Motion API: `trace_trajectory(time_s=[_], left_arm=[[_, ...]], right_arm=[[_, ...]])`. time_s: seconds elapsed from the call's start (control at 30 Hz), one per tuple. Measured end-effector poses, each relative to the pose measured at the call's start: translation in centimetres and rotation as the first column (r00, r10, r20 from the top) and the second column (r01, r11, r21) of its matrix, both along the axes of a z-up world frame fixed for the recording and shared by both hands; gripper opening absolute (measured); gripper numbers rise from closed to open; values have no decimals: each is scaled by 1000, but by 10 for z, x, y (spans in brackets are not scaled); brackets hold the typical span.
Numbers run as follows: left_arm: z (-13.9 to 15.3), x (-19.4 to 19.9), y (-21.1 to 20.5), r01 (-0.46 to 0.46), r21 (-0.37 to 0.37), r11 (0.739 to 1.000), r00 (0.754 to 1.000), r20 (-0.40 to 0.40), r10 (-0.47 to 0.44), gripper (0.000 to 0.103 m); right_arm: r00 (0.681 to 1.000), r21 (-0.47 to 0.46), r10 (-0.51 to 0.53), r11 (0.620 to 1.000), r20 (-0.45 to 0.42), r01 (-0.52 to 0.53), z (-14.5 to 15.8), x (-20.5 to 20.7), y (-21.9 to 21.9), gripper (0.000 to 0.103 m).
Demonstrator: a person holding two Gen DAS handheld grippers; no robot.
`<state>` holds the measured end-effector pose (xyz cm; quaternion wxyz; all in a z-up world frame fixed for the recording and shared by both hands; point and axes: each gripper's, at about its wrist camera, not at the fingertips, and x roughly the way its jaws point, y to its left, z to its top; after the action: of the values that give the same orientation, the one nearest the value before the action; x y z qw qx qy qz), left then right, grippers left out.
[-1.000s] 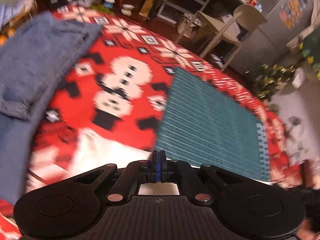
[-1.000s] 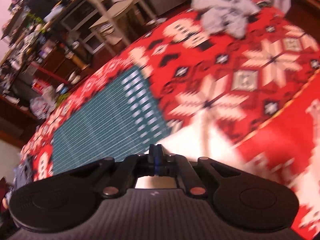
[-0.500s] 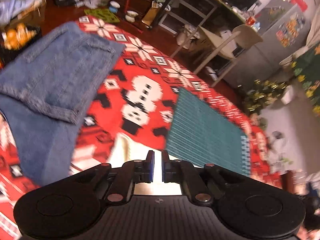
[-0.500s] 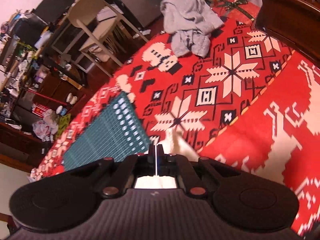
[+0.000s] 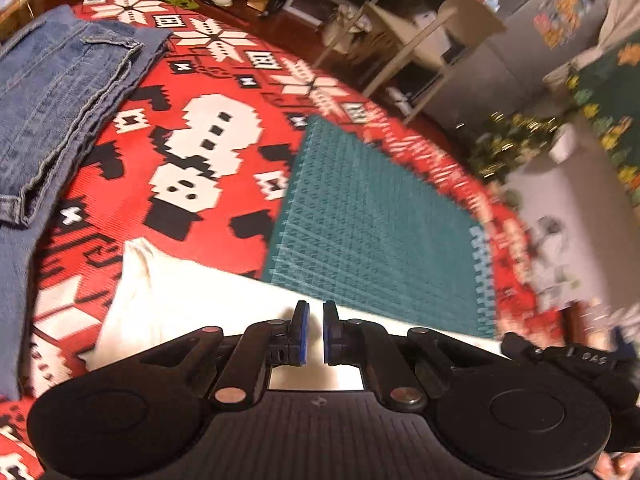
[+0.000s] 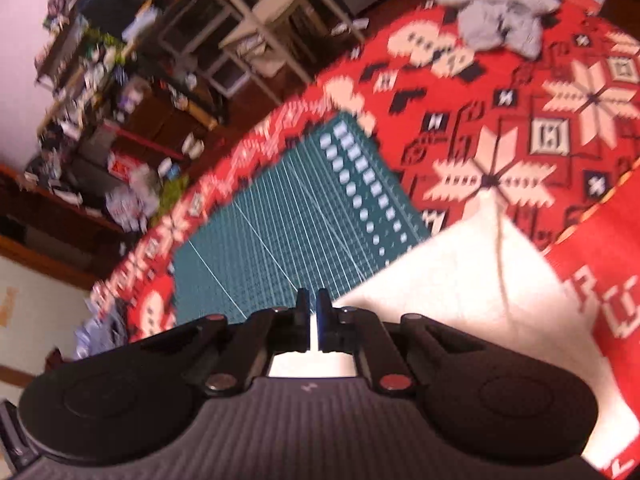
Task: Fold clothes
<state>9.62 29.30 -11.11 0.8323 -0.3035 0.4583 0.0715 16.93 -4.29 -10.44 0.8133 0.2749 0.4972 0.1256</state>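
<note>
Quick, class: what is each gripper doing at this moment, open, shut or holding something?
Left gripper: open, a clear gap between the pads, holding nothing, above the white garment.
Right gripper: slightly open, narrow gap, nothing gripped.

You face red patterned rug (image 5: 120, 208), green grid mat (image 5: 372, 216) on it near far edge. Beyond: dark wood floor (image 5: 280, 28), white chair (image 6: 256, 12), cluttered shelves (image 6: 92, 92). Warm dim light.
</note>
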Motion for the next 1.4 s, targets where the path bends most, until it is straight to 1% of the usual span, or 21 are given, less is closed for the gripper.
trace_trajectory(time_s=[0.07, 0.3, 0.33, 0.43, 0.57, 0.63, 0.67, 0.73, 0.77, 0.83, 0.87, 0.93, 0.97, 1.0, 1.1, 1.13, 1.17, 1.2, 1.3, 1.4], left_arm=[[-2, 2, -2, 1, 22, 1000, 1000, -12, 0, 5], [-8, 6, -4, 22, 61, 998, 1000, -20, -21, 5], [-9, 6, -3, 20, 64, 998, 1000, -22, -19, 3], [-8, 6, 2, 6, 77, 997, 1000, -21, -4, 3], [-7, 4, 12, -20, 88, 996, 1000, -22, 22, 3], [-7, 3, 19, -32, 90, 995, 999, -34, 35, 3], [-7, 3, 22, -38, 89, 995, 998, -40, 41, 3], [-6, 2, 29, -53, 79, 995, 997, -45, 57, 3], [-5, 2, 32, -64, 96, 993, 996, -51, 69, 3], [-4, 1, 36, -81, 155, 985, 994, -64, 92, 3], [-3, 1, 36, -75, 168, 983, 994, -69, 88, 3], [-3, 1, 38, -71, 175, 982, 994, -75, 86, 3], [-2, 1, 38, -73, 179, 981, 993, -74, 88, 3], [1, -1, 39, -80, 199, 977, 993, -67, 95, 3], [10, -6, 40, -99, 254, 962, 993, -45, 114, 3], [14, -9, 42, -104, 253, 962, 993, -34, 116, 4], [16, -12, 45, -111, 250, 962, 992, -28, 122, 5], [18, -14, 48, -119, 246, 962, 991, -24, 129, 6], [19, -17, 59, -140, 235, 962, 988, -34, 152, 6], [17, -18, 63, -143, 202, 969, 986, -56, 157, 6]], right_arm=[[999, -5, 19, 1000, -32, -19, -10, 3, 7, 5], [997, 33, 65, 997, -49, -64, -27, 14, 25, 5], [996, 40, 71, 997, -51, -69, -29, 16, 27, 5], [996, -19, 67, 998, -57, -68, -31, 19, 30, 5], [998, -34, -26, 999, -56, 24, -24, 24, 5, 5], [994, -62, -76, 996, -79, 71, -24, 28, -8, 4], [990, -92, -98, 992, -100, 89, -25, 32, -14, 0], [985, -95, -138, 987, -106, 128, -23, 35, -27, 0], [982, -99, -157, 984, -106, 147, -22, 36, -33, 0], [978, -143, -191, 973, -78, 179, -17, 37, -38, 0], [977, -172, -206, 966, -65, 192, -15, 38, -42, 0], [974, -189, -220, 960, -52, 207, -16, 39, -46, 0], [972, -181, -227, 960, -57, 213, -17, 39, -48, 0], [970, -172, -233, 960, -62, 220, -18, 40, -50, 0], [969, -198, -242, 953, -42, 229, -10, 40, -57, 0], [969, -209, -245, 950, -30, 234, -6, 39, -58, 0], [968, -208, -250, 948, -20, 240, -3, 37, -60, 3], [967, -206, -255, 947, -10, 248, 1, 34, -63, 9], [961, -189, -275, 944, 5, 271, 9, 29, -71, 10], [959, -148, -283, 950, -36, 275, 6, 29, -78, 10]])
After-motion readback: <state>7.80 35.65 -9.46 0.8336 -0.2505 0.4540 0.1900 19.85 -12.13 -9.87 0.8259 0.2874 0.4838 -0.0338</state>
